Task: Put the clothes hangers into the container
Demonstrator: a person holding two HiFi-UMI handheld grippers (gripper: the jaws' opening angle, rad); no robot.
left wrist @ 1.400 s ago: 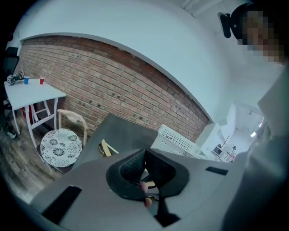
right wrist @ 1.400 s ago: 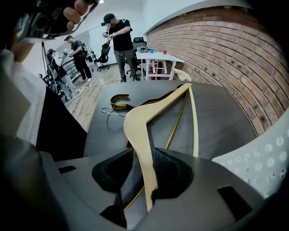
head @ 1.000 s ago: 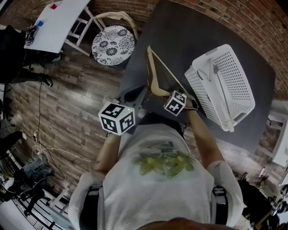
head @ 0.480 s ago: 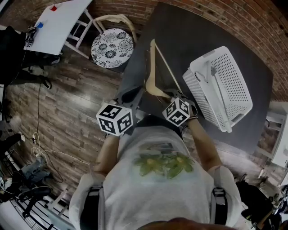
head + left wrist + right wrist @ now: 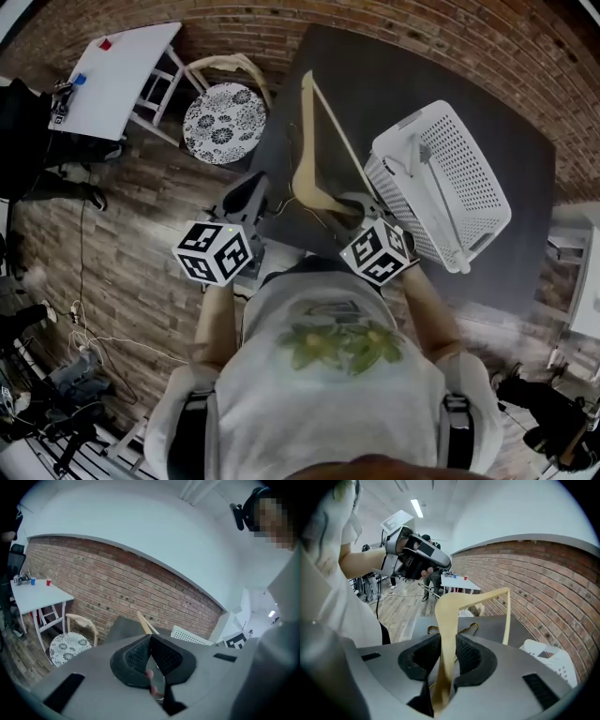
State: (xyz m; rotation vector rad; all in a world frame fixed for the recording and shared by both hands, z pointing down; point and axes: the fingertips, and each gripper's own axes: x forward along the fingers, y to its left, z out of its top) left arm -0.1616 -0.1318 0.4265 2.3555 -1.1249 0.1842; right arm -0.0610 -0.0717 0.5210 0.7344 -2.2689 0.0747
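A pale wooden hanger hangs tilted above the dark table, one arm pointing at the far edge. My right gripper is shut on its lower arm; in the right gripper view the hanger runs up between the pads, and the jaws have just been closing on it. A brass wire hook shows just behind the jaws. The white perforated basket stands to the right of the hanger, with a white bar lying across it. My left gripper hovers at the table's left corner, shut with nothing between its pads.
A round flower-patterned chair stands off the table's left edge, and a white side table with small items is beyond it. A brick wall runs behind the table. Cables lie on the wood floor at left.
The right gripper has risen with the hanger, which now stands clear of the tabletop. The left gripper has lifted and swung out to the left.
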